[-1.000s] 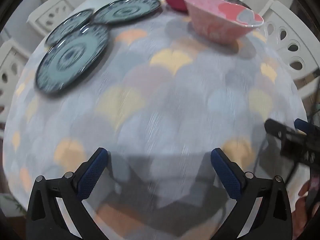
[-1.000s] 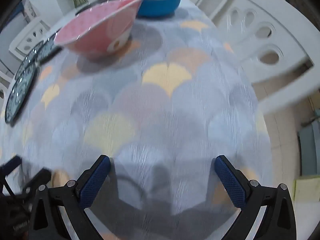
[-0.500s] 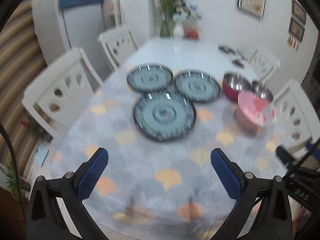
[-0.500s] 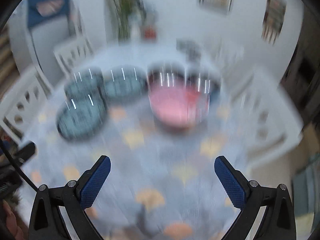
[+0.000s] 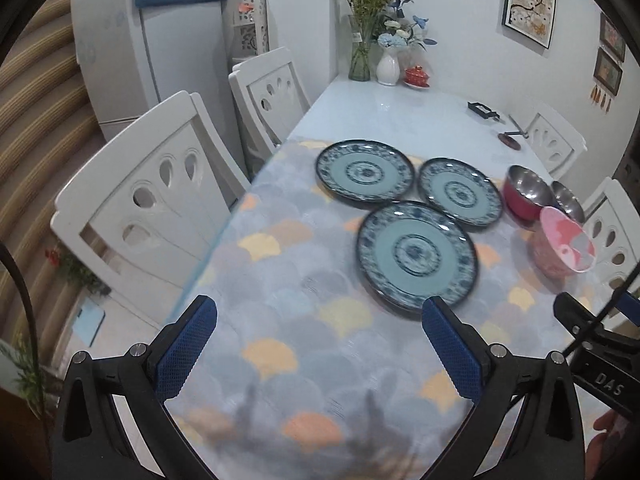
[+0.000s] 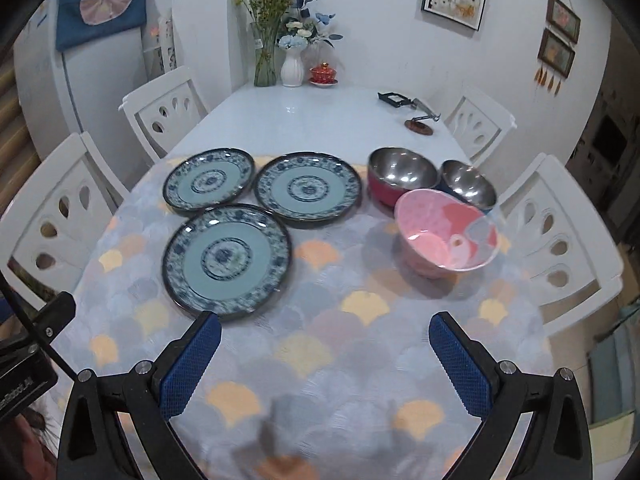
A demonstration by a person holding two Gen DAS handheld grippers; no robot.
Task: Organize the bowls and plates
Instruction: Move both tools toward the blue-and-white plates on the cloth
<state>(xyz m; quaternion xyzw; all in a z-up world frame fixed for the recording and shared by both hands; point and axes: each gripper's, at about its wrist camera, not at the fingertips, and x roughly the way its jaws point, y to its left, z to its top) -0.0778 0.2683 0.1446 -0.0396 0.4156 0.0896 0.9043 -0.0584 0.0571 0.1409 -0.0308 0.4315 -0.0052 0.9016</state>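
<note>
Three blue patterned plates lie on the scalloped tablecloth: a near plate [image 6: 226, 258] [image 5: 417, 254], a far left plate [image 6: 209, 182] [image 5: 365, 171] and a far right plate [image 6: 308, 189] [image 5: 459, 191]. To their right stand a pink bowl [image 6: 446, 236] [image 5: 564, 246], a red steel-lined bowl [image 6: 401, 174] [image 5: 526, 190] and a blue steel-lined bowl [image 6: 468, 184]. My left gripper [image 5: 318, 344] is open above the near table end, left of the plates. Held open too, my right gripper [image 6: 324, 360] hovers in front of the near plate and pink bowl. Neither holds anything.
White chairs [image 6: 60, 216] [image 6: 556, 232] flank the table on both sides. At the far end stand flower vases [image 6: 292, 66], a red lidded cup [image 6: 323, 74] and a small black stand [image 6: 418, 120]. A fridge [image 5: 160, 48] is behind on the left.
Both grippers have lifted and tilted up from close over the tablecloth, so the whole table and room now show. Plates and bowls have not moved.
</note>
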